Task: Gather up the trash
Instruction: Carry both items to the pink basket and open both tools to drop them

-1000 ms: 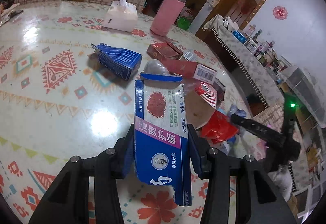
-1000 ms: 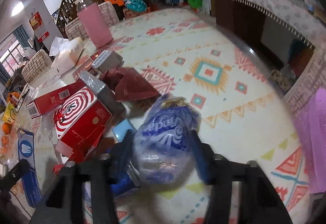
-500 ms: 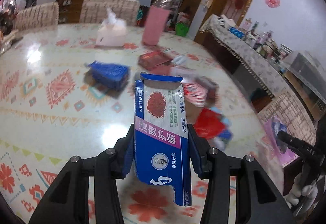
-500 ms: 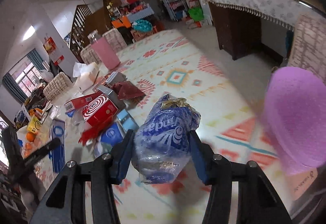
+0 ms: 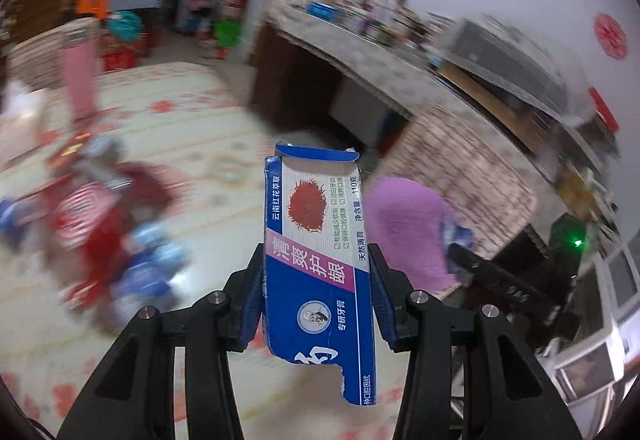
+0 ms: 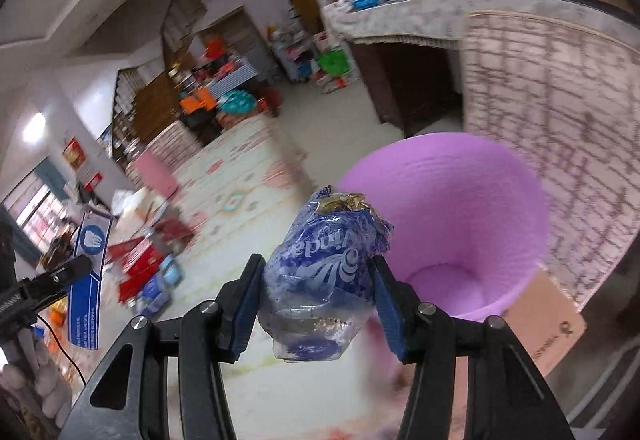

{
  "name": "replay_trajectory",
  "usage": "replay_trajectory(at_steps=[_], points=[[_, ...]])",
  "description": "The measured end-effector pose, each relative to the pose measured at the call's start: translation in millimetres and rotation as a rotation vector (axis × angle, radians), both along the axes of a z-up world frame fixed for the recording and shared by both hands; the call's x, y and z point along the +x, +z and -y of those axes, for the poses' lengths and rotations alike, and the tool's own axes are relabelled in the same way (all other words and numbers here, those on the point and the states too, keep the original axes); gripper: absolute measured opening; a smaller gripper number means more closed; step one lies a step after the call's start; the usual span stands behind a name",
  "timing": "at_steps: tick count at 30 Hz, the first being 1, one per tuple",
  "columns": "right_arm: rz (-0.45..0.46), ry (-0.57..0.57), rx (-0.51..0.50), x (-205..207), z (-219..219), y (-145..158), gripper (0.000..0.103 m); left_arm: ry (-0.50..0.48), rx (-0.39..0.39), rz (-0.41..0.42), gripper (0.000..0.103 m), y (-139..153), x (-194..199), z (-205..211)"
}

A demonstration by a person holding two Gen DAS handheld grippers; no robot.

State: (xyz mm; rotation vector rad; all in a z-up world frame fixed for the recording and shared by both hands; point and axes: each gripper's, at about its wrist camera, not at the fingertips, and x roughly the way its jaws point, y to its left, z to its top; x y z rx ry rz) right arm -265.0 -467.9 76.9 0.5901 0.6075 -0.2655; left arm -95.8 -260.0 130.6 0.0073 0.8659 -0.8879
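My left gripper (image 5: pixel 317 276) is shut on a torn blue and white toothpaste box (image 5: pixel 318 252), held upright above the patterned table's right edge. My right gripper (image 6: pixel 318 290) is shut on a crumpled blue plastic bottle (image 6: pixel 324 272), held near the table edge beside the rim of a purple trash bin (image 6: pixel 452 232). In the left wrist view the purple bin (image 5: pixel 404 224) stands just right of the box, with the right gripper's black body (image 5: pixel 500 280) beyond it. At the left of the right wrist view the toothpaste box (image 6: pixel 90 272) shows in the left gripper's fingers (image 6: pixel 64 270).
A blurred pile of red and blue packaging (image 5: pixel 96 232) lies on the patterned table (image 5: pixel 192 175). A pink bottle (image 5: pixel 80 79) stands at the far side. A chair with a woven cover (image 6: pixel 552 119) and a brown cardboard box (image 6: pixel 552 332) flank the bin. A dark sideboard (image 5: pixel 360 51) stands behind.
Both grippers have swung right, off the table's littered middle toward its edge. The purple bin has come close and large in both views. Both grips are unchanged.
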Motion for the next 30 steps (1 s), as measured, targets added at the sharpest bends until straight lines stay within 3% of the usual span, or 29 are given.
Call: replay_trajectory(at_steps=[4, 10, 12, 13, 14, 16, 20, 30], points=[[-0.003, -0.057, 0.001, -9, 33, -3, 0.058, -0.097, 0.013, -0.030, 0.046, -3, -2, 76], [-0.011, -0.107, 0.013, -7, 72, -8, 0.059, -0.184, 0.034, -0.059, 0.047, -13, 1, 158], [-0.027, -0.118, 0.010, -4, 80, -11, 0.059, -0.197, 0.043, -0.053, 0.058, -17, 3, 175], [-0.031, -0.127, 0.012, -4, 83, -12, 0.061, -0.197, 0.049, -0.052, 0.069, -20, 4, 181], [-0.029, -0.131, 0.016, -3, 86, -12, 0.067, -0.192, 0.047, -0.051, 0.074, -21, 5, 184], [-0.022, -0.139, 0.005, -5, 87, -12, 0.074, -0.188, 0.035, -0.063, 0.074, -22, 7, 183], [-0.019, -0.135, 0.000, -4, 82, -11, 0.076, -0.173, 0.038, -0.075, 0.075, -23, 6, 169], [-0.006, 0.014, 0.040, 26, 16, -11, 0.080, -0.002, 0.068, -0.026, 0.075, -16, 8, 57]])
